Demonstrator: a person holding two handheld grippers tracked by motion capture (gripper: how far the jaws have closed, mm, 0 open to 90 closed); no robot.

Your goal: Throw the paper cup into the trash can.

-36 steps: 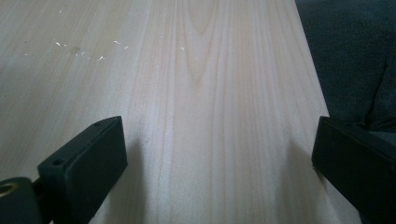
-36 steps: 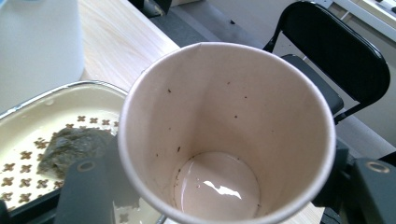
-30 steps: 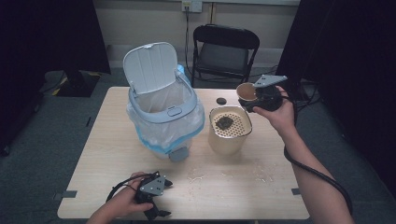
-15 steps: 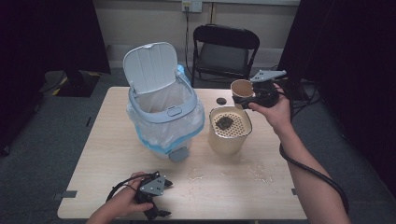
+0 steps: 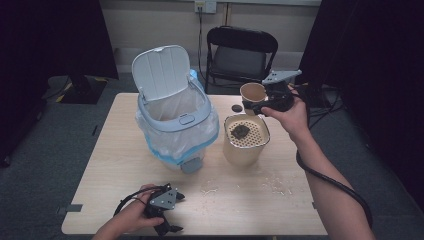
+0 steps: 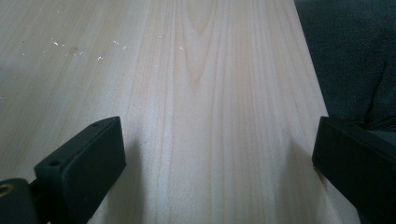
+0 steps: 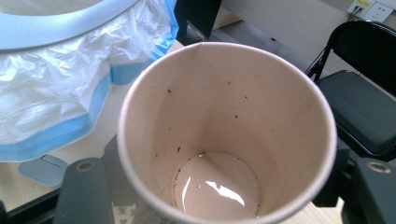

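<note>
My right gripper [image 5: 257,106] is shut on a brown paper cup [image 5: 252,95], held in the air above the far rim of a cream strainer pot [image 5: 245,150]. A dark wet clump [image 5: 240,131] lies on the pot's perforated top. In the right gripper view the paper cup [image 7: 226,130] sits upright between the jaws, with dark specks and a wet sheen on its bottom. My left gripper [image 5: 172,212] rests on the table [image 5: 280,210] near the front edge. Its jaws stand wide apart over bare wood [image 6: 210,116], with nothing between them.
A white pedal bin [image 5: 175,120] with its lid up and a clear liner stands left of the pot. A small dark cap [image 5: 236,108] lies behind the pot. Spilled droplets [image 5: 272,185] dot the table's front. A black folding chair [image 5: 240,55] stands behind the table.
My right gripper has lifted the cup a little higher above the pot's far side. The left gripper has stayed where it was.
</note>
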